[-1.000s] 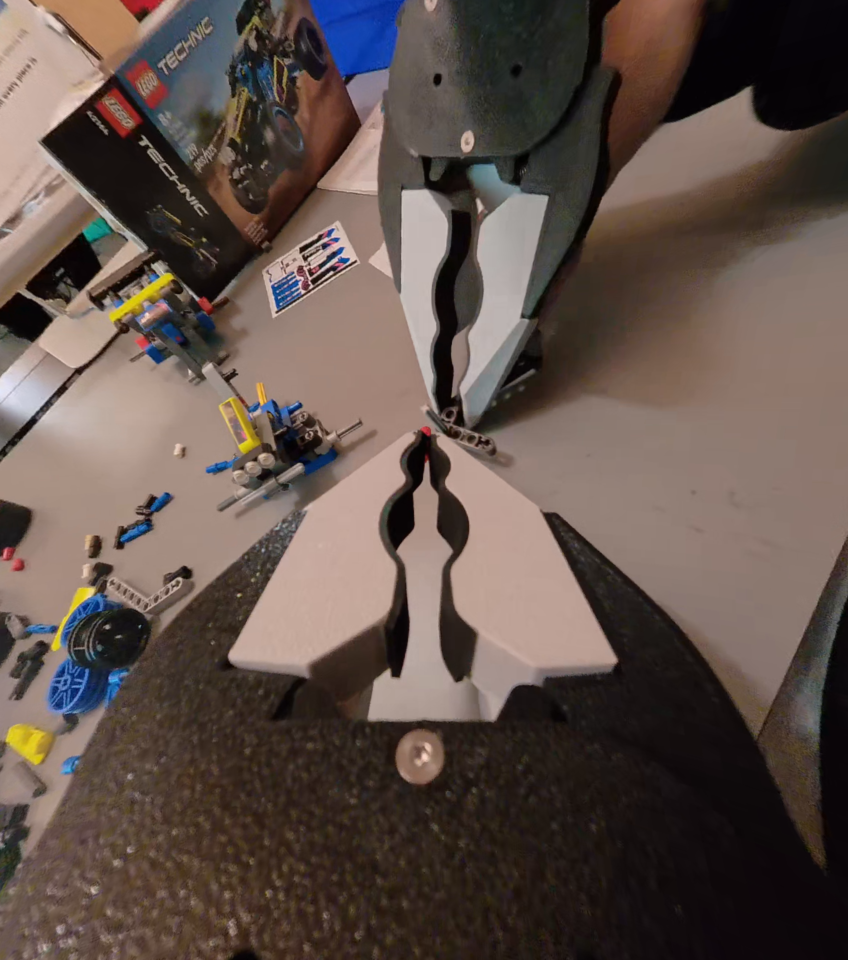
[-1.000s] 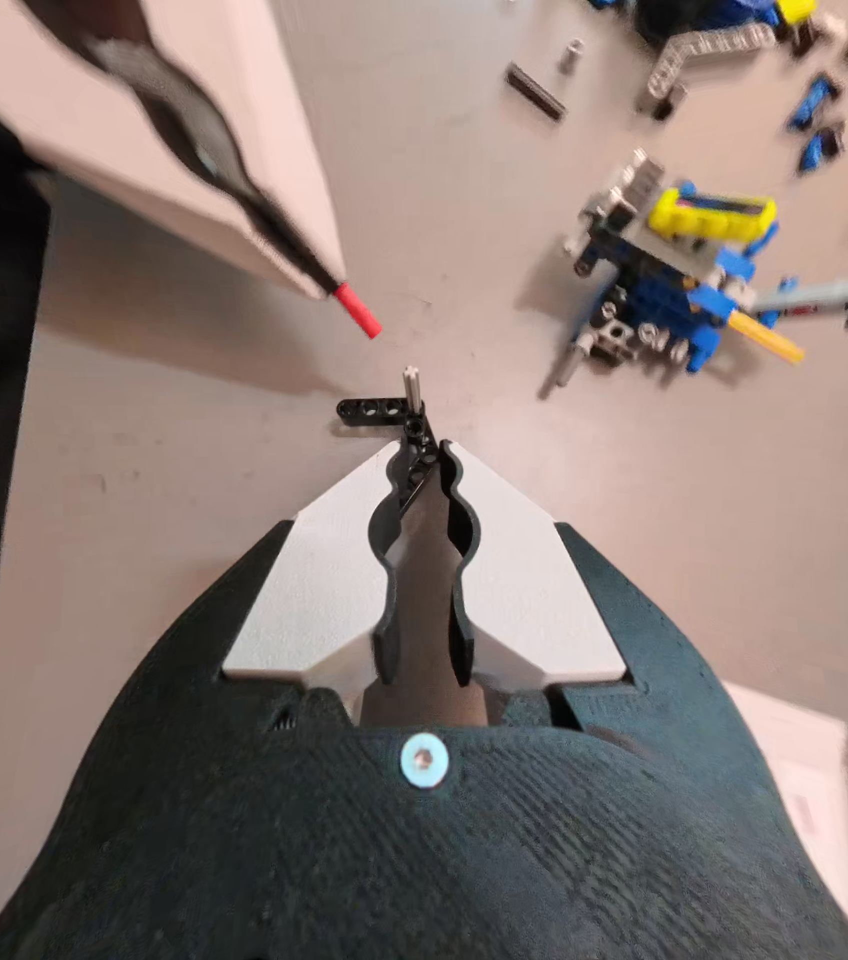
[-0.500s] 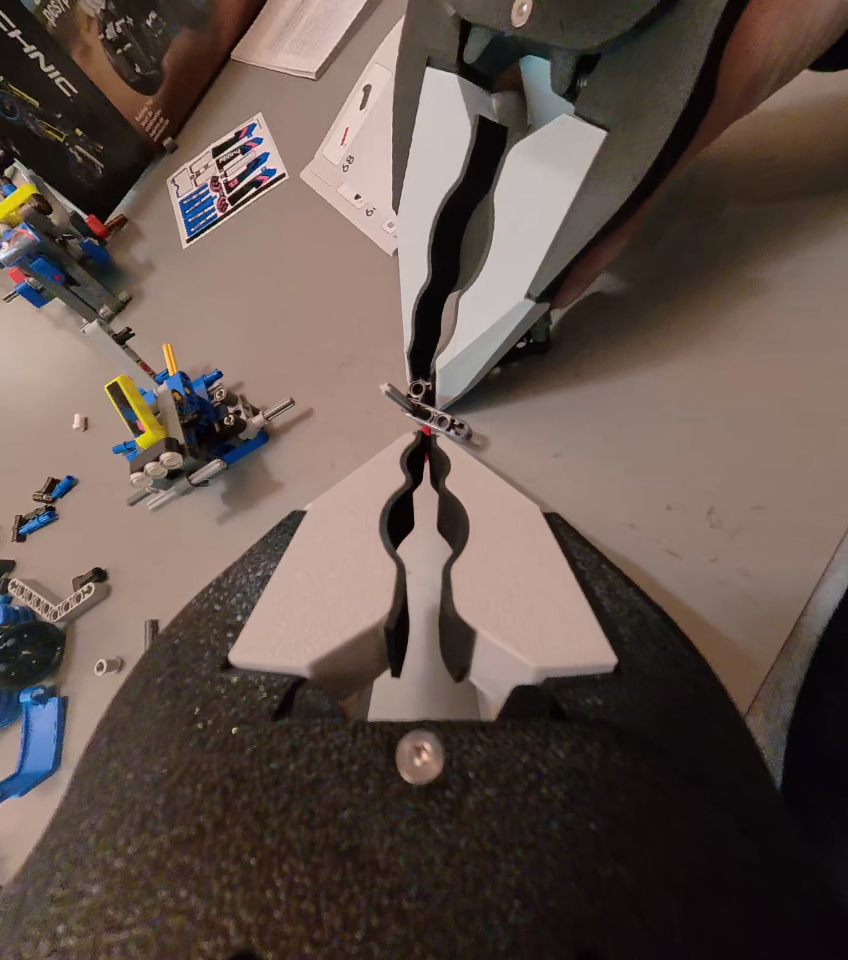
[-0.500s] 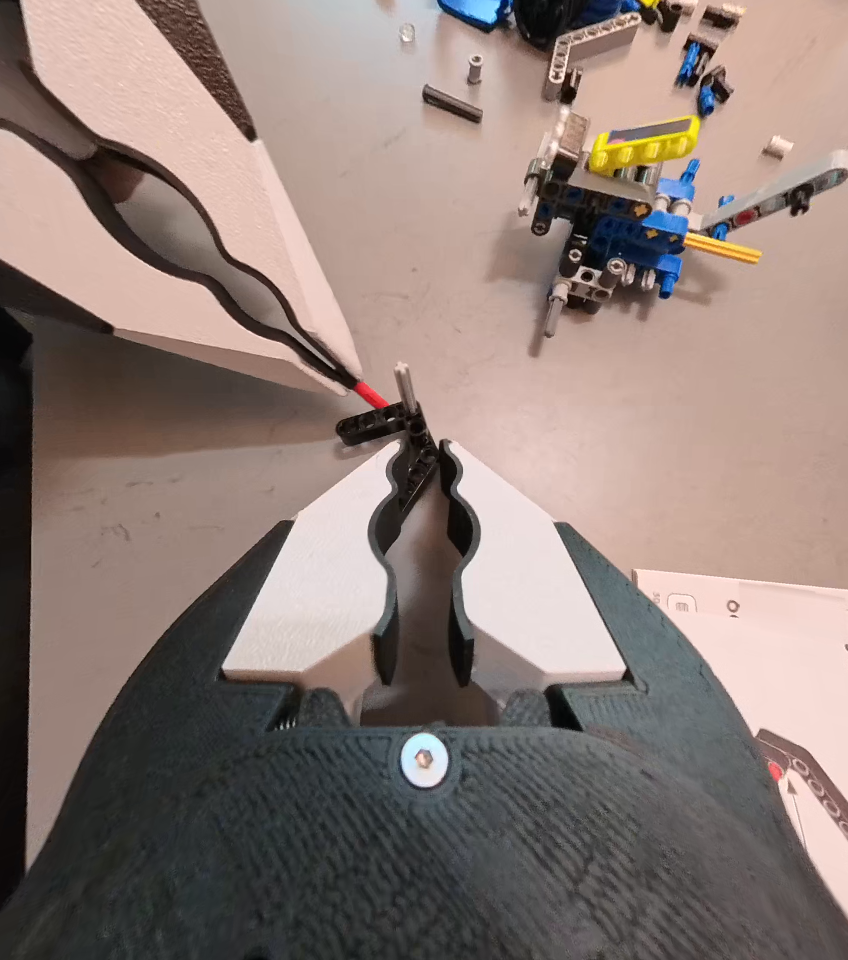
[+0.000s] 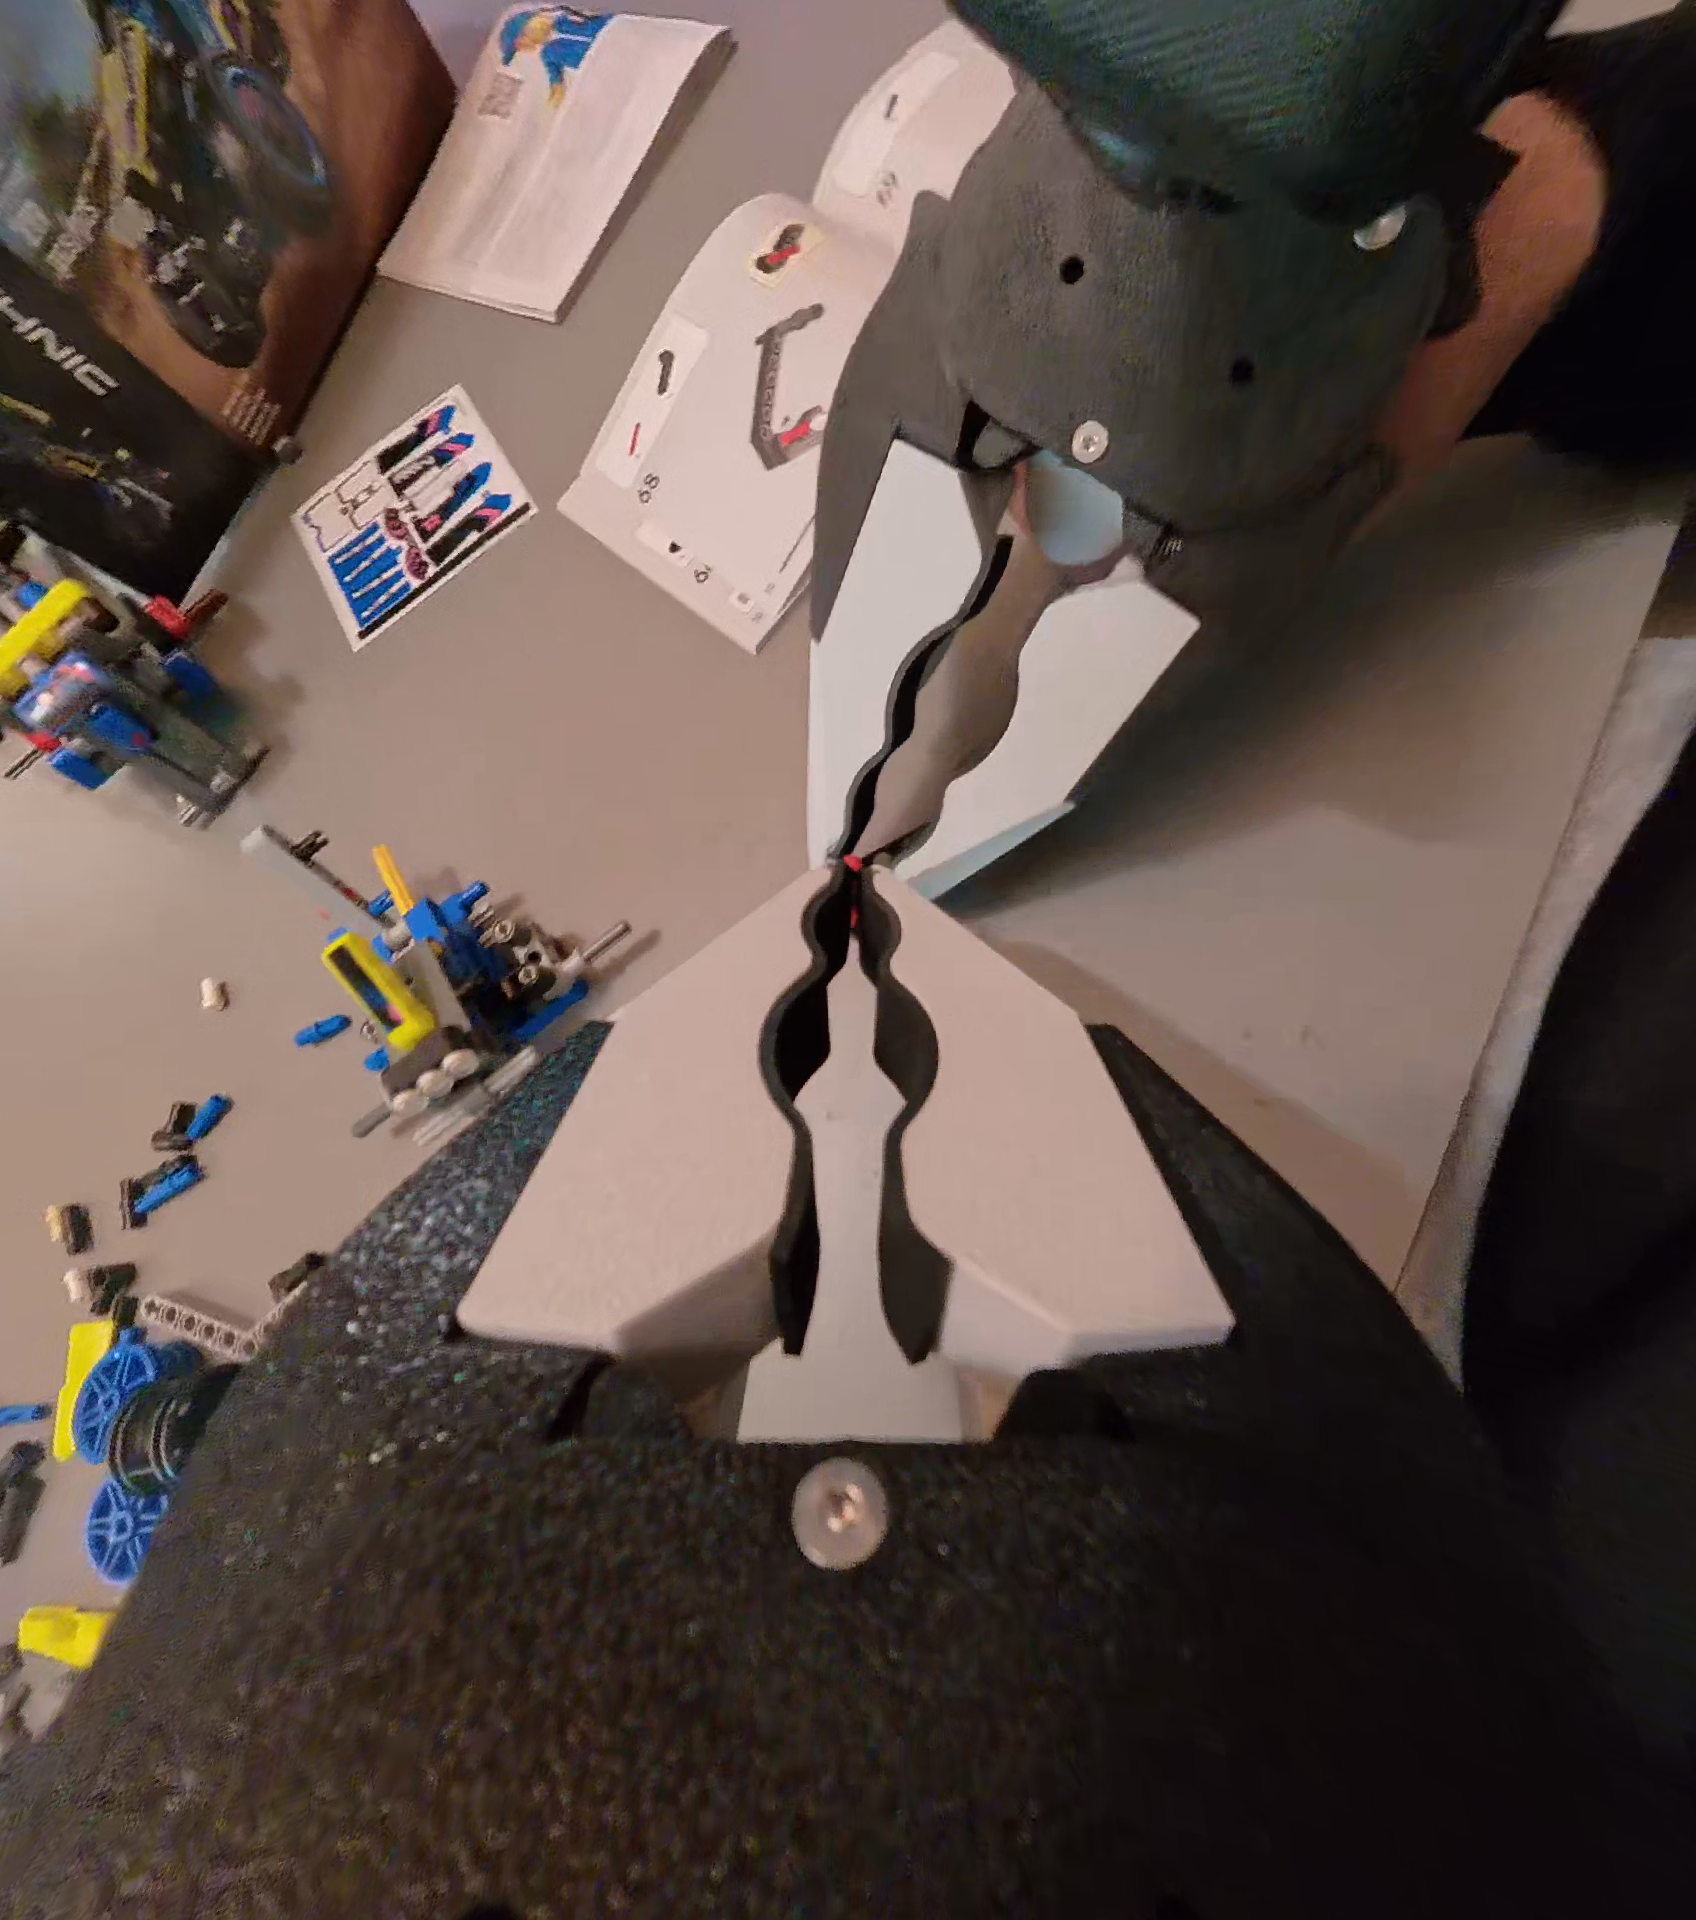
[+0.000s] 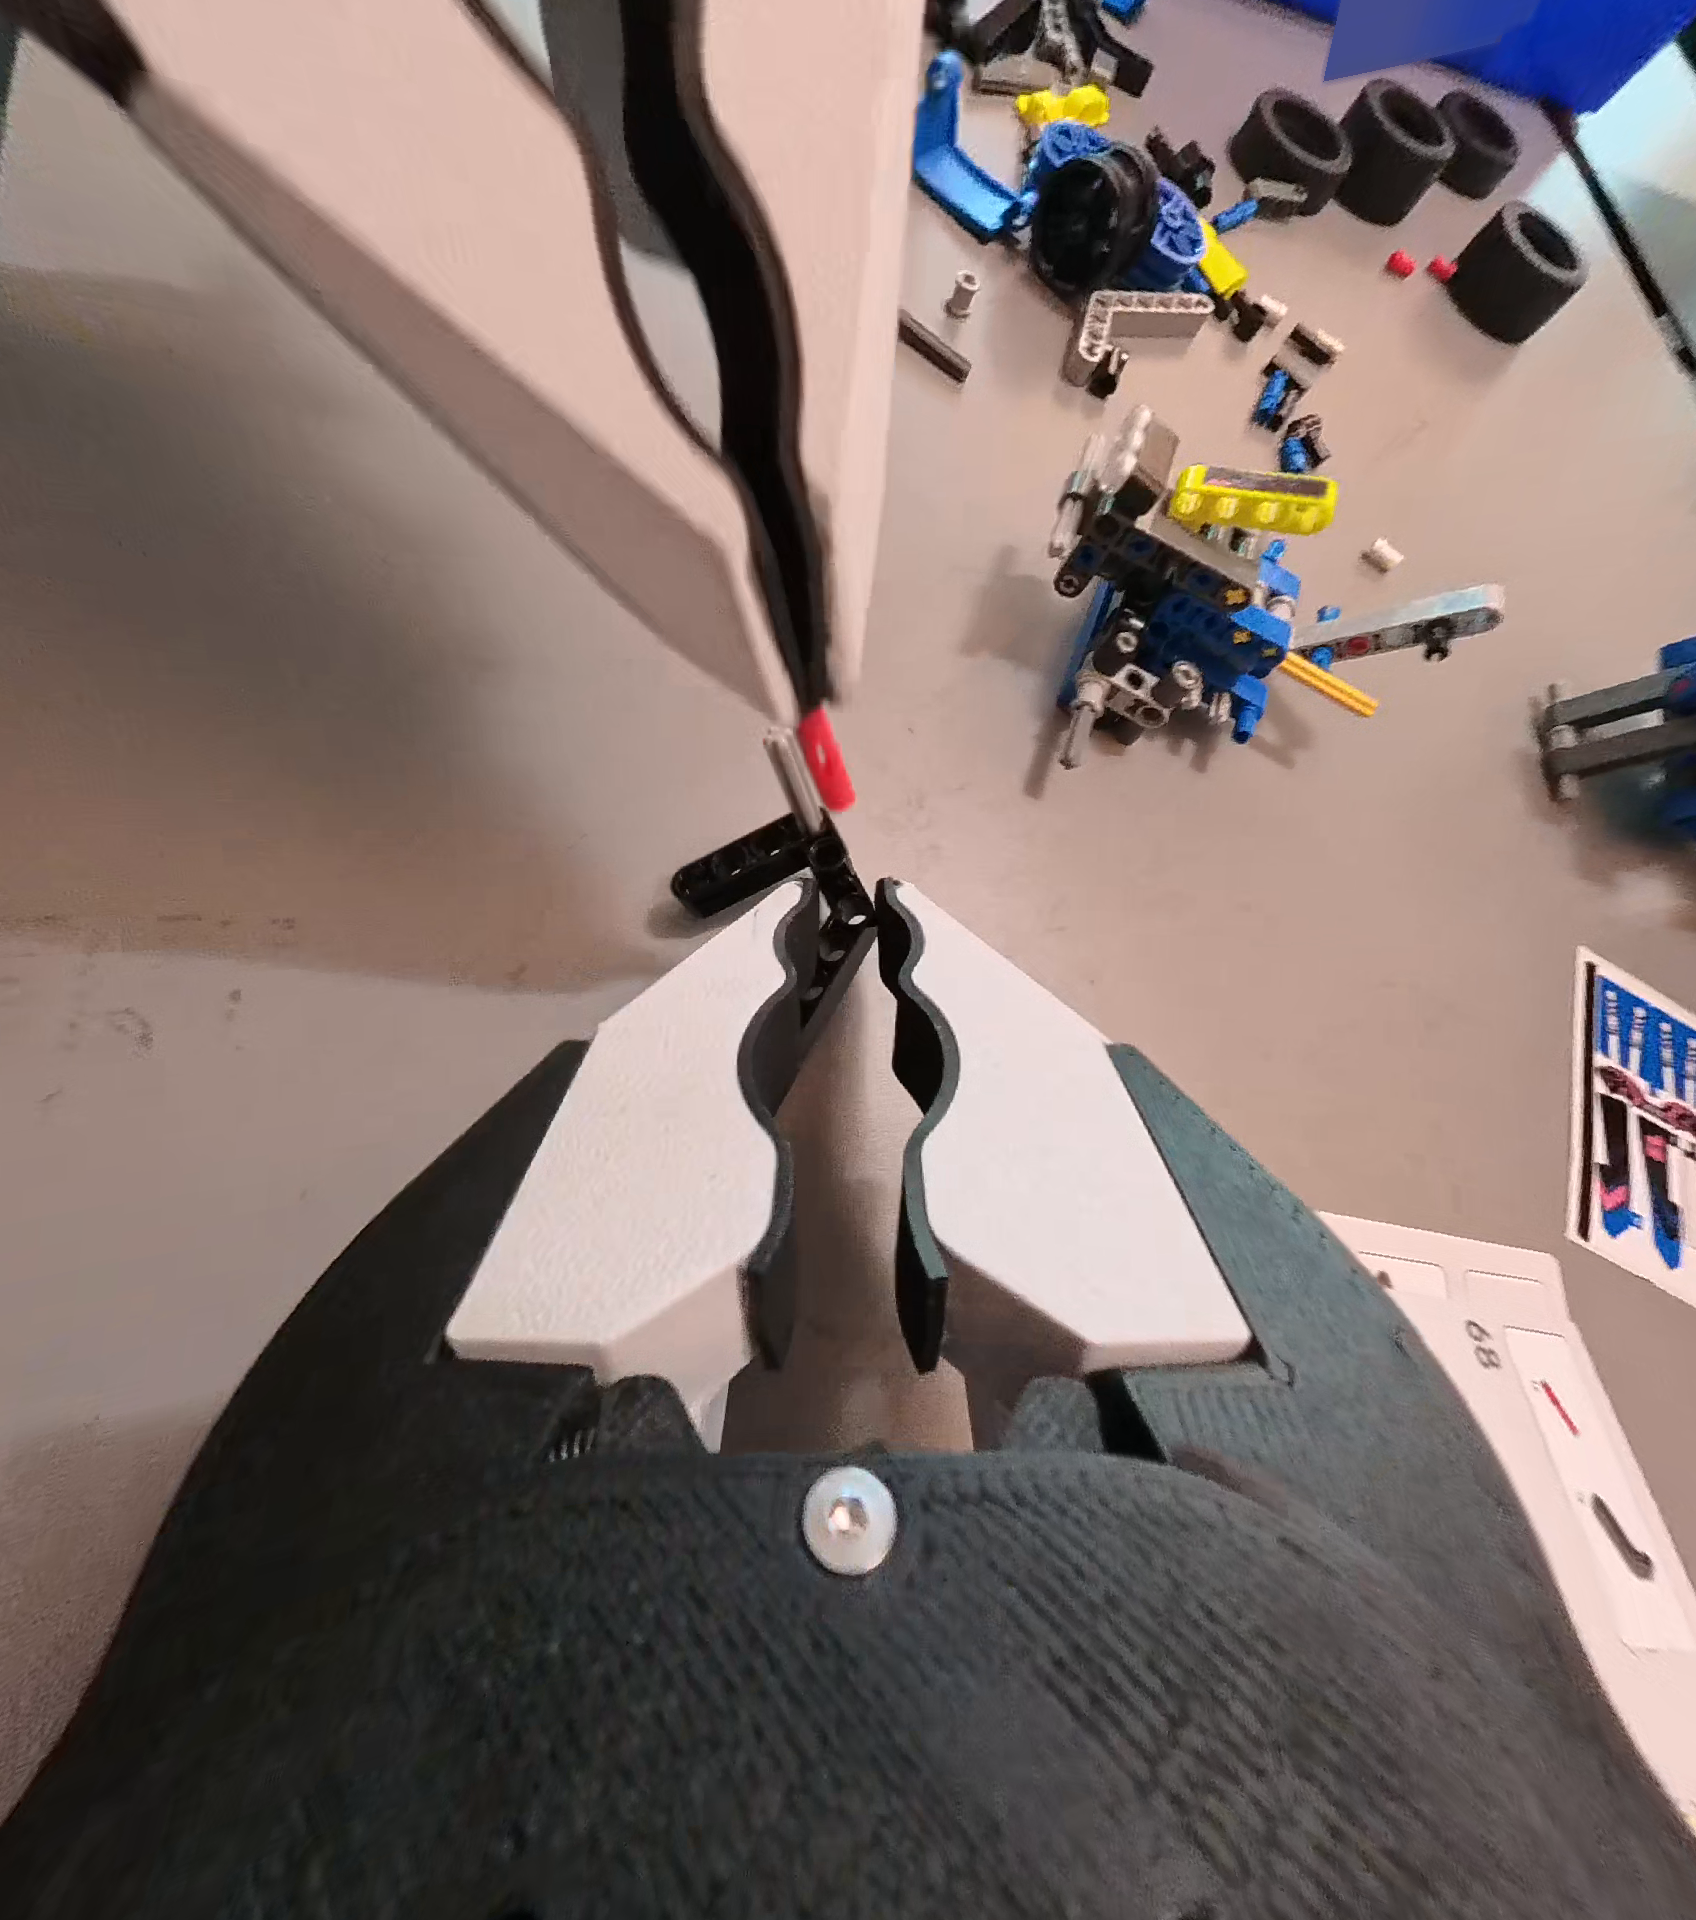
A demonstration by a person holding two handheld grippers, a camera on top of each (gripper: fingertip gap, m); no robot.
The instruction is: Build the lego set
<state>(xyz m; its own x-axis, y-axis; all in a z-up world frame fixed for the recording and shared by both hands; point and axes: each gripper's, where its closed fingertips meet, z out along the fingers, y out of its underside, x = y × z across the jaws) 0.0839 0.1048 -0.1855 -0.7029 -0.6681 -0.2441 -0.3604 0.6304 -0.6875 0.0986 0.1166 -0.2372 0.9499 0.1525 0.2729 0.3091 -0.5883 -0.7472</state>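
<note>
Left tool (image 5: 846, 885) clamped on red axle (image 6: 825, 761); right tool (image 6: 844, 906) gripped black L-beam (image 6: 828, 883), grey axle (image 6: 794, 774) upright, above bench (image 6: 304, 727).

Both wrist cameras looked steeply down, close over the table (image 5: 615, 727), facing each other; both showed the blue model (image 5: 439, 987) (image 6: 1187, 613) and sticker sheet (image 5: 413, 514) (image 6: 1685, 1153).
</note>
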